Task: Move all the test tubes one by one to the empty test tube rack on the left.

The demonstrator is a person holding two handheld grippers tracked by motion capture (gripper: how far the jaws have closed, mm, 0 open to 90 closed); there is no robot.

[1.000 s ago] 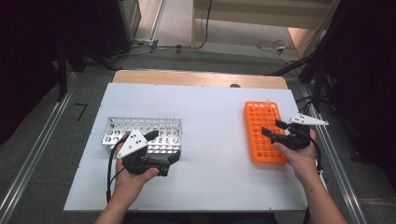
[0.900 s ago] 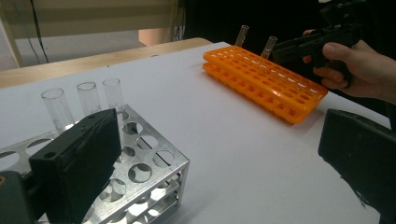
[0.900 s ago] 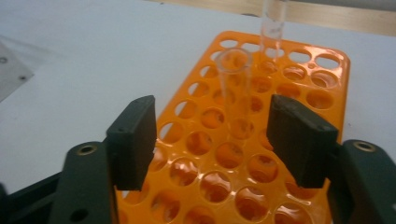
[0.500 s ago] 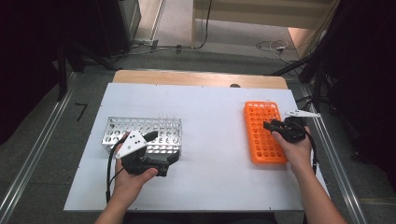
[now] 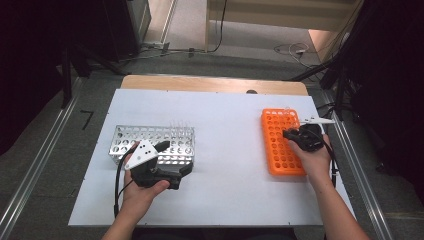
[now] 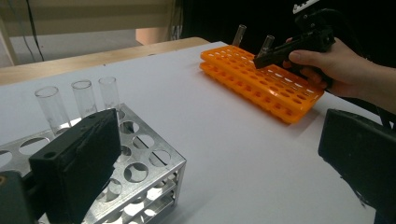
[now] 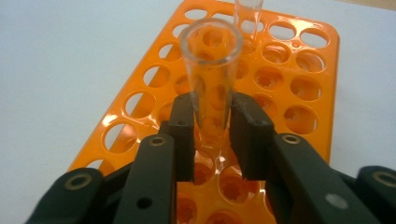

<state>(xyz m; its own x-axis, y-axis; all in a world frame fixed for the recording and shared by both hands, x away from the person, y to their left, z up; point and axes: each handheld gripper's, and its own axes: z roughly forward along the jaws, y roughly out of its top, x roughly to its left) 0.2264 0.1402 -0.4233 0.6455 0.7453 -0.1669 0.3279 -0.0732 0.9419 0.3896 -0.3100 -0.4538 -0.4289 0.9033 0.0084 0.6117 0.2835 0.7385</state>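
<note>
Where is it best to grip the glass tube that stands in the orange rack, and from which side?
Probably on its bare wall just below the open rim, coming level from the rack's near long edge. The glass tube stands upright in the orange rack, lower part hidden in its hole, and the right gripper already clamps it there.

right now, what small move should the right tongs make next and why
Probably a slow, straight lift. The right tongs have just closed on a clear glass tube that stands upright in the orange rack, its lower end still down in a hole. Pulling straight up should free it without tilting the rack or bumping the second tube behind.
</note>
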